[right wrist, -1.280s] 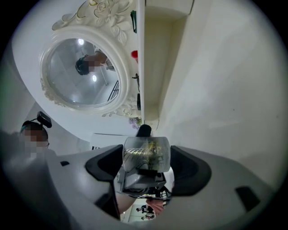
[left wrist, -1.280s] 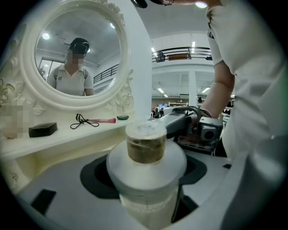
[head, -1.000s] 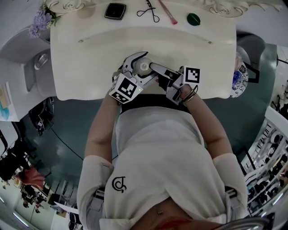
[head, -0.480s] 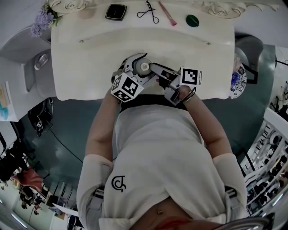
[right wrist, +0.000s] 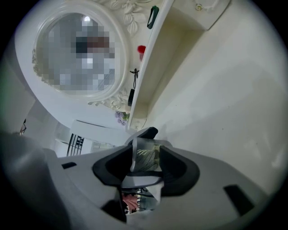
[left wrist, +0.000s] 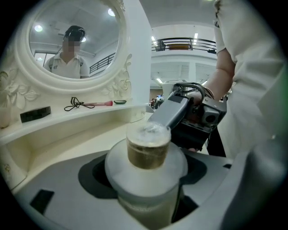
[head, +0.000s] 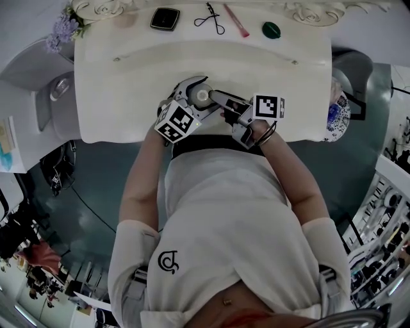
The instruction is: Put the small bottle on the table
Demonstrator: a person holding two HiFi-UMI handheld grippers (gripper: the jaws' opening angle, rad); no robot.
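Note:
A small frosted bottle (left wrist: 146, 179) with a gold, clear-topped cap (left wrist: 148, 150) stands upright between the jaws of my left gripper (left wrist: 146, 175), which is shut on its body. In the head view the bottle (head: 204, 97) is held just above the near part of the white dressing table (head: 128, 77). My right gripper (head: 216, 98) reaches in from the right, one of its fingers (left wrist: 173, 112) lying against the cap. In the right gripper view the cap (right wrist: 146, 157) sits between the dark pads of the right gripper (right wrist: 145, 162); its jaws are closing and touch the cap on both sides.
On the back shelf lie a black compact (head: 164, 16), an eyelash curler (head: 211, 16), a pink brush (head: 237, 19) and a green lid (head: 271, 29). An oval mirror (left wrist: 67, 45) stands behind. Purple flowers (head: 61, 29) sit at the far left corner.
The right gripper's jaws have come in around the bottle's cap. Both grippers with the bottle have drifted a little farther over the table.

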